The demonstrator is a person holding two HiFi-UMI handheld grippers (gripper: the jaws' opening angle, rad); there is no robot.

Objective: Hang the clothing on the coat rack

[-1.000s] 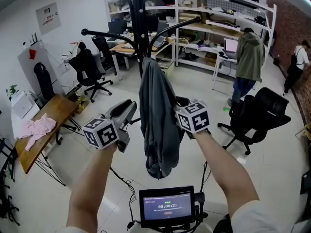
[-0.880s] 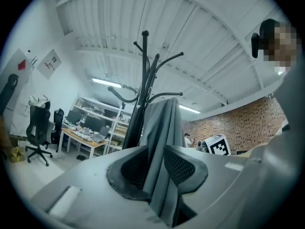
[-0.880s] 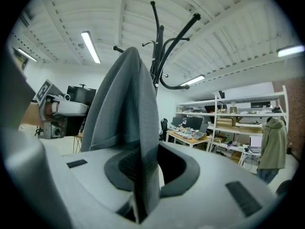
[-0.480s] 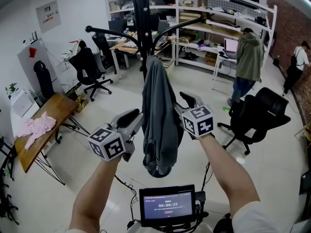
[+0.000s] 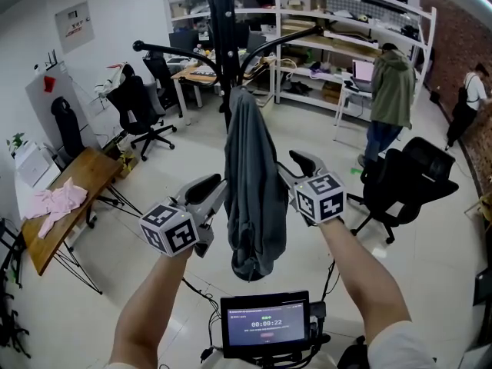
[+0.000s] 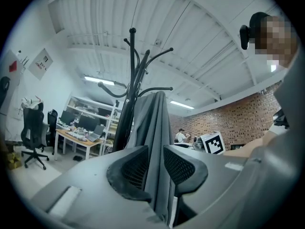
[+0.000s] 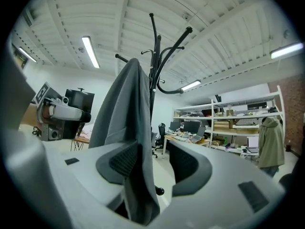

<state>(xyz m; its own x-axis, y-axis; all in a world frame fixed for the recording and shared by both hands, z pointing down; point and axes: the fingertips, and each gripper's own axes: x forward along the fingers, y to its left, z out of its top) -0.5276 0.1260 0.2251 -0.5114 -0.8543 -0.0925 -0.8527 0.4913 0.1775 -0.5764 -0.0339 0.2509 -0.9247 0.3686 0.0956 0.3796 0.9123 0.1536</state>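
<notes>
A grey garment [image 5: 250, 183] hangs by its top from an arm of the black coat rack [image 5: 224, 29] and drapes straight down between my two grippers. My left gripper [image 5: 219, 191] is at the garment's left edge. In the left gripper view its jaws [image 6: 156, 151] are shut on a fold of the grey cloth [image 6: 155, 123]. My right gripper [image 5: 288, 164] is at the garment's right side and its jaws have just been opening. In the right gripper view it [image 7: 155, 156] is open, and the cloth [image 7: 126, 109] hangs between the jaws against one pad [image 7: 125, 160].
A black office chair [image 5: 407, 179] stands close on the right, with a person in a green jacket [image 5: 393, 91] behind it. A wooden table [image 5: 77, 175] with a pink cloth [image 5: 54, 204] is on the left. Shelving [image 5: 346, 37] fills the back. A small screen [image 5: 265, 325] sits below.
The right gripper's jaws have opened off the garment and that hand has drifted slightly right. The left gripper has shifted a little right and down, still gripping the cloth. The garment stays on the rack.
</notes>
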